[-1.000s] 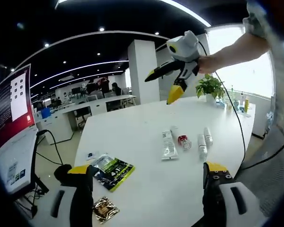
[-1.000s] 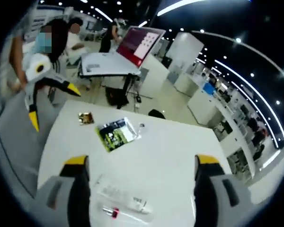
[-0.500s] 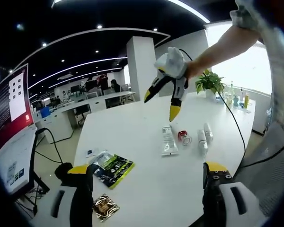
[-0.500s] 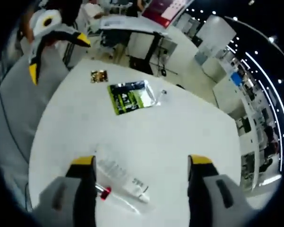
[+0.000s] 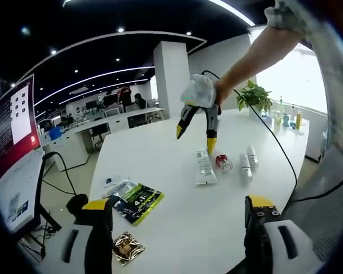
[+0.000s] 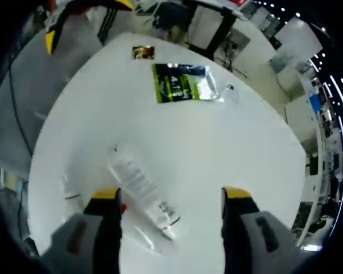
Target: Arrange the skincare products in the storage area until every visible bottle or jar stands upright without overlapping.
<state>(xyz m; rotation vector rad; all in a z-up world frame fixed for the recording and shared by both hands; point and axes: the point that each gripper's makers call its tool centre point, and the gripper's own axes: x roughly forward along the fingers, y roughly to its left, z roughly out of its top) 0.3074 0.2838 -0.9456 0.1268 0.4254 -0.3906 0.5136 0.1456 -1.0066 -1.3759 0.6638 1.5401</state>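
Note:
Several skincare tubes lie flat on the white table (image 5: 160, 157): a white flat tube (image 5: 204, 168), a red-capped piece (image 5: 223, 164) and two slim tubes (image 5: 244, 168) (image 5: 251, 155). My right gripper (image 5: 194, 138) hovers open just above the white tube, held by a person's hand. In the right gripper view the white tube (image 6: 140, 190) lies slanted between and ahead of my right gripper's (image 6: 170, 194) open jaws, with the red-capped piece (image 6: 122, 209) by the left jaw and a slim tube (image 6: 72, 193) further left. My left gripper (image 5: 177, 202) is open, empty, at the table's near edge.
A green packet (image 5: 138, 201) (image 6: 183, 83), a gold sachet (image 5: 126, 249) (image 6: 143, 52) and a small card (image 5: 110, 182) lie on the table's near left. A potted plant (image 5: 253, 98) and small bottles (image 5: 286, 120) stand at the far right. A screen (image 5: 14, 123) stands left.
My right gripper has come down from high above the table to just over the white tube, tilting its view downward. My left gripper has stayed put and open.

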